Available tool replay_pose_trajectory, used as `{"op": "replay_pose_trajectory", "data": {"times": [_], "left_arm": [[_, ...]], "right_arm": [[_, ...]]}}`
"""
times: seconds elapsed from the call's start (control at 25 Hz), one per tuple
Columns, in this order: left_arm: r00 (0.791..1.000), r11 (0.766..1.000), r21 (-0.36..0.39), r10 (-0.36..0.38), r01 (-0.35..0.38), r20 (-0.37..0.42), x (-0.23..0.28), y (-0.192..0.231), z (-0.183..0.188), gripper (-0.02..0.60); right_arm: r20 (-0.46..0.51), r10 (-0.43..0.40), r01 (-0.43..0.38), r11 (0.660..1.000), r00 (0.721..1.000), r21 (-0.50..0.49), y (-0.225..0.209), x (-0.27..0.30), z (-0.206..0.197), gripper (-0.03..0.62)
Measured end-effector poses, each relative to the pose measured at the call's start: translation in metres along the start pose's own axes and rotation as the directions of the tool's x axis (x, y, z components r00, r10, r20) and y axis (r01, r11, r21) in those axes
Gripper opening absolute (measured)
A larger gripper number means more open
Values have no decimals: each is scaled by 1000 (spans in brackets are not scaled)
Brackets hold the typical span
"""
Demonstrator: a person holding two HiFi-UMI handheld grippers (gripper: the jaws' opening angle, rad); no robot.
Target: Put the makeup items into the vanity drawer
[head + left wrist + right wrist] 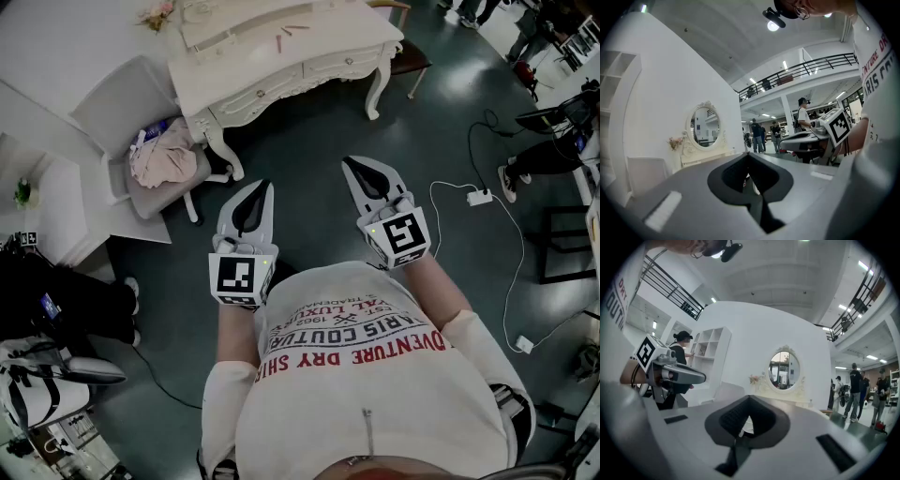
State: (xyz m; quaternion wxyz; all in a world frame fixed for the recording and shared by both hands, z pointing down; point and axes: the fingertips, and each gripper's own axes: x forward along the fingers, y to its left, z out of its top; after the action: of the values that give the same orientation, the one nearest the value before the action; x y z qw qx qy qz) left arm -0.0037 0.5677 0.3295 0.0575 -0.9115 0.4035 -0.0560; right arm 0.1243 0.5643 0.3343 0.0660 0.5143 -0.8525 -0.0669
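Observation:
The white vanity (pixel 281 58) stands at the top of the head view, its drawers closed, and a few small pink makeup items (pixel 279 41) lie on its top. Both grippers are held level over the dark floor, well short of the vanity. My left gripper (pixel 266 187) is shut and holds nothing. My right gripper (pixel 349 162) is also shut and empty. In the left gripper view the jaws of the left gripper (pixel 749 156) meet at the tip, with the oval mirror (pixel 705 125) beyond. The right gripper (pixel 749 399) points at the same mirror (pixel 783 370).
A grey chair with a pink cloth (pixel 161 159) stands left of the vanity, a wooden chair (pixel 411 56) to its right. A white power strip (pixel 480 197) and cable lie on the floor at right. Several people stand in the background. A white shelf (pixel 710 350) lines the wall.

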Motion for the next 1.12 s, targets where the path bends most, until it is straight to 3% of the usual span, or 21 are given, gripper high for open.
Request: {"op": "replay_pose_trajectory", "data": {"times": [0.56, 0.8, 0.84, 0.92, 1.12], "left_arm": [[1000, 1000, -16, 11, -12, -14, 2, -4, -3, 8], [999, 1000, -23, -4, 3, -41, 14, -11, -6, 8], [999, 1000, -22, -6, 5, -41, 16, -11, -6, 8], [999, 1000, -22, -8, 7, -44, 19, -11, -7, 8], [997, 1000, -28, -11, 9, -79, 27, 0, -20, 8]], "right_arm": [[-6, 16, -16, 999, 1000, 30, -1, -8, -7, 8], [3, -24, 24, 998, 1000, 52, -17, -16, -13, 14], [2, -26, 26, 998, 1000, 63, -19, -15, -15, 46], [-7, -33, 34, 996, 999, 83, -24, -12, -20, 187], [-63, 0, 7, 993, 998, 120, -29, 8, -39, 190]]}}
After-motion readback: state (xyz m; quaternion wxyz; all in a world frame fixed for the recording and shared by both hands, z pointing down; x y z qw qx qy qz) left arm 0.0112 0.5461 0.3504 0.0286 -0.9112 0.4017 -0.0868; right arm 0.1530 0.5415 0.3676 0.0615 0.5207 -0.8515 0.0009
